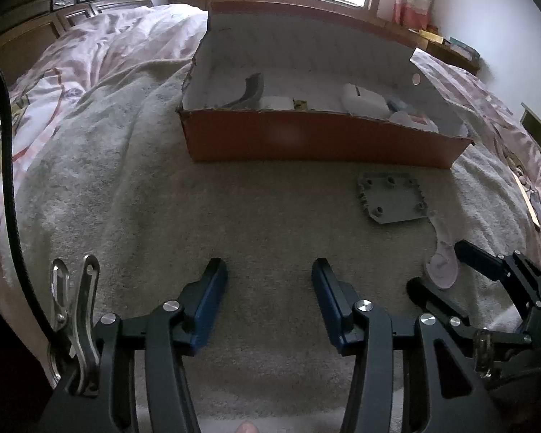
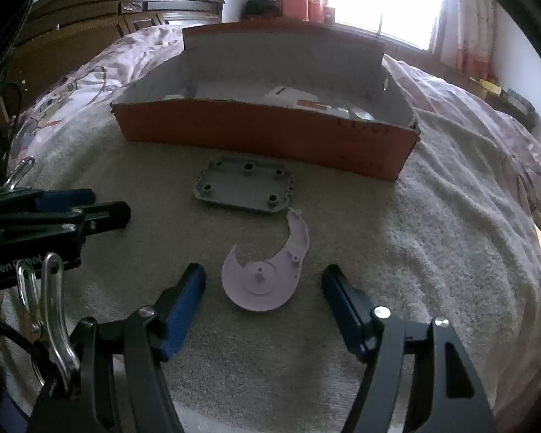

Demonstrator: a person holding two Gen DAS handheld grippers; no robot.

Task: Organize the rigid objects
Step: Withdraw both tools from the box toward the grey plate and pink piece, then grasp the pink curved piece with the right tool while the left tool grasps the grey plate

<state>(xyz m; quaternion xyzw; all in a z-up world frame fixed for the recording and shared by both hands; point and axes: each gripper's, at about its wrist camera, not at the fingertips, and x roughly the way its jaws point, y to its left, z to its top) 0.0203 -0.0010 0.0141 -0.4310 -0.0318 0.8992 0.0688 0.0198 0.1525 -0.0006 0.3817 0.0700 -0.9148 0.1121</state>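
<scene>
the pale curved plastic piece (image 2: 267, 274) lies on the bed blanket (image 2: 432, 252), between the right gripper (image 2: 263, 288) fingers, spread apart. pickup seems next: lower, close, carry to the cardboard box (image 2: 270, 133). left gripper (image 1: 270, 288) spread, idle.

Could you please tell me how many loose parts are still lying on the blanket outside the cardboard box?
2. The grey rectangular plate lies just in front of the cardboard box; the pale curved piece lies nearer, between the open right gripper fingers. None appear hidden.
</scene>
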